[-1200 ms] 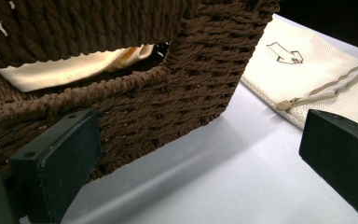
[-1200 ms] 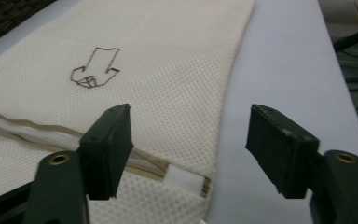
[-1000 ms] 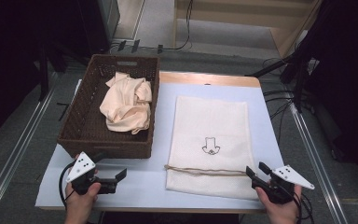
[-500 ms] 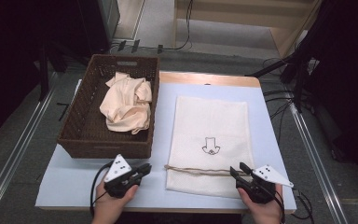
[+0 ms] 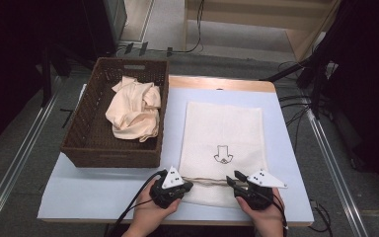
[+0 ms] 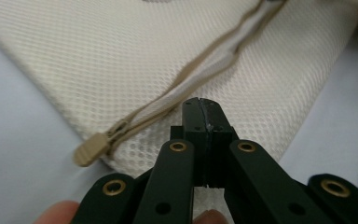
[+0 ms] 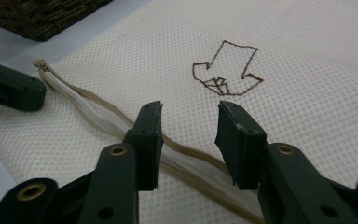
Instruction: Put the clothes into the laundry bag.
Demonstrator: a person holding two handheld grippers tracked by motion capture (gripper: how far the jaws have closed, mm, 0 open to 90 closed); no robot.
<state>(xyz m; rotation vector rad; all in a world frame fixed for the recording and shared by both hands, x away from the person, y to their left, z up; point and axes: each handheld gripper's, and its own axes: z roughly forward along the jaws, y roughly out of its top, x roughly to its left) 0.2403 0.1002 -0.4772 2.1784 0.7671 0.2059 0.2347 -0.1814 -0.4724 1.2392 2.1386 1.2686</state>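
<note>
I have both grippers down at the near end of the mesh laundry bag [image 5: 223,143], which lies flat on the counter [image 5: 276,163] just right of the wicker basket [image 5: 91,143] holding a crumpled cream cloth [image 5: 131,111]. The zipper [image 6: 200,65] runs across the bag's near edge, and that is where the work is: I judge this to be the step of getting the bag open before the cloth goes in. My left gripper [image 6: 201,103] has its jaws pressed fully together, resting on the mesh just beside the zipper line, with the tan end tab [image 6: 89,150] a little to its left; whether any fabric is pinched between them I cannot tell. My right gripper [image 7: 189,123] stands wide open, its 2 jaws straddling the zipper tape where it curves toward me, not yet touching it. Next, I think the right gripper needs to find the slider, which I cannot make out clearly from here, close on it, and draw it along while the left gripper pins the bag's end so the mesh does not bunch or slide on the counter
</note>
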